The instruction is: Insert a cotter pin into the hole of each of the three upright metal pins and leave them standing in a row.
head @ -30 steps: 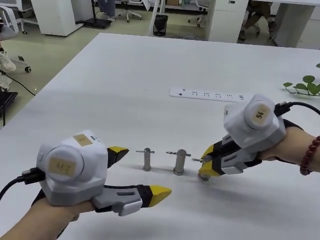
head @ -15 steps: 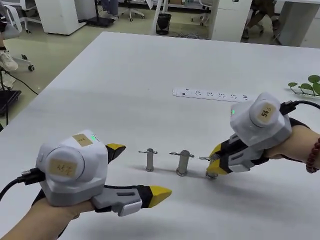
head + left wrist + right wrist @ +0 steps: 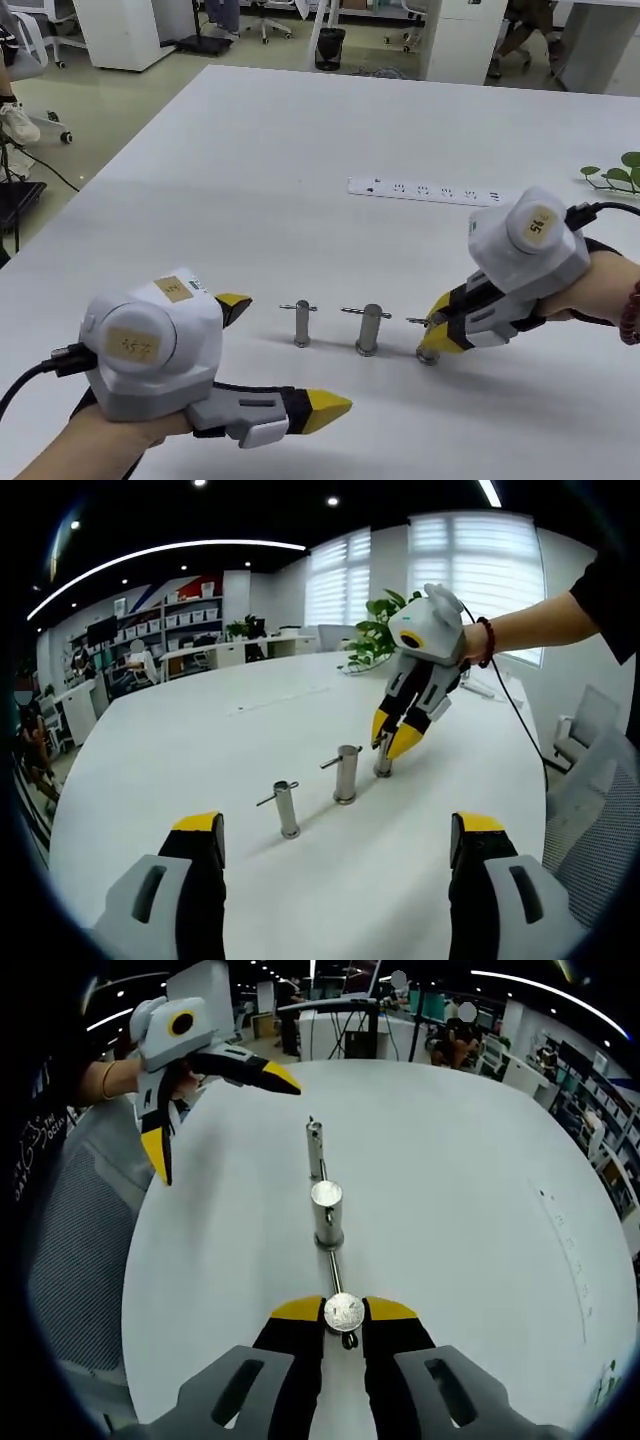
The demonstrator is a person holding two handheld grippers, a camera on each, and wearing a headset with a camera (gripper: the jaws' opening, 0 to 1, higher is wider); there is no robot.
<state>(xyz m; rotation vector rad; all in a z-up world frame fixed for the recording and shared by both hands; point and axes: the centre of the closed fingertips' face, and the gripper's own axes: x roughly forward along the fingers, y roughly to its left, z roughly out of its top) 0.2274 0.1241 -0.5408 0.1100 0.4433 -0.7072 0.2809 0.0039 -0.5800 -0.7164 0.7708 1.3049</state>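
On white office table (image 3: pixel 300 150), right gripper (image 3: pixel 432 335) seemingly pinches end pin (image 3: pixel 344 1311), left gripper (image 3: pixel 285 353) spread.

A broad white desk (image 3: pixel 250 180) carries a white power strip (image 3: pixel 435 191) lying flat toward its far side. Green plant leaves (image 3: pixel 615 172) reach in at the desk's right edge. Beyond it stand a black bin (image 3: pixel 329 48) and white cabinets (image 3: pixel 125 30).

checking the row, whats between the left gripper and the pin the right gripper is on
A first pin and a middle pin, upright, each with a cotter pin through it, as the head view shows.
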